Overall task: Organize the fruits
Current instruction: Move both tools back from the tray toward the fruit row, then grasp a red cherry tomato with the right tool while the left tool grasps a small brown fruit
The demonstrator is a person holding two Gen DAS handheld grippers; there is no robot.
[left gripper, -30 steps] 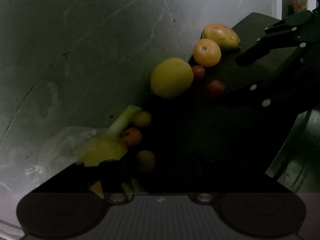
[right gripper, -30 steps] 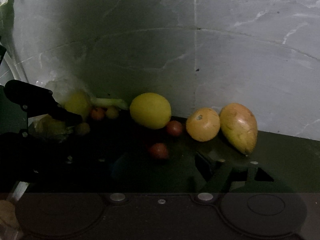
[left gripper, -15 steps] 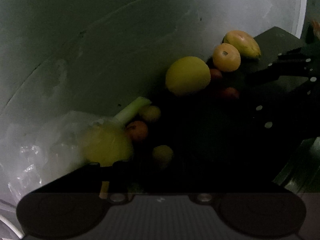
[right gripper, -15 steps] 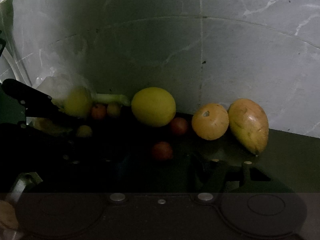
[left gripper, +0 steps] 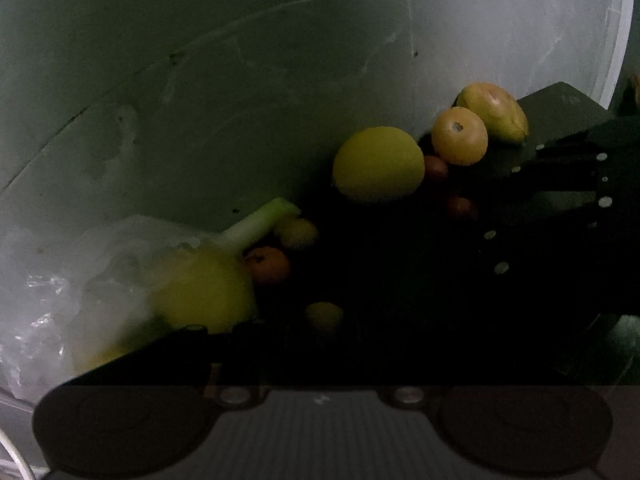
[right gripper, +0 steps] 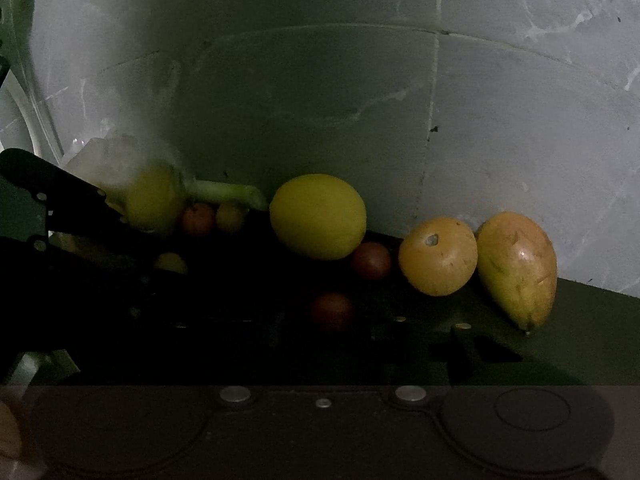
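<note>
Dim light here, and that is the first hazard – the dark desk (right gripper: 580, 340) swallows the fingers, so a misjudged reach could knock the row of fruit along the wall. The left claw (right gripper: 116, 216) sits right at the bagged yellow fruit (right gripper: 154, 200), with the plastic bag (left gripper: 60, 280) bunched on its outer side; whether its fingers are spread or closed on anything cannot be told in this gloom. If it bites film instead of fruit, the bag may drag and set the small orange fruit (right gripper: 198, 218) just beyond it rolling.

The right claw (left gripper: 520, 184) stands wide with nothing between its fingers. Straight ahead of it lies a small red fruit (right gripper: 332, 312), nearest of all; a second red fruit (right gripper: 371, 260) sits farther on, tucked between the big yellow fruit (right gripper: 318, 216) and the round orange fruit (right gripper: 438, 256). The mango (right gripper: 518, 268) leans beside that orange one, off to the claw's right – round things, all likely to roll at a nudge
</note>
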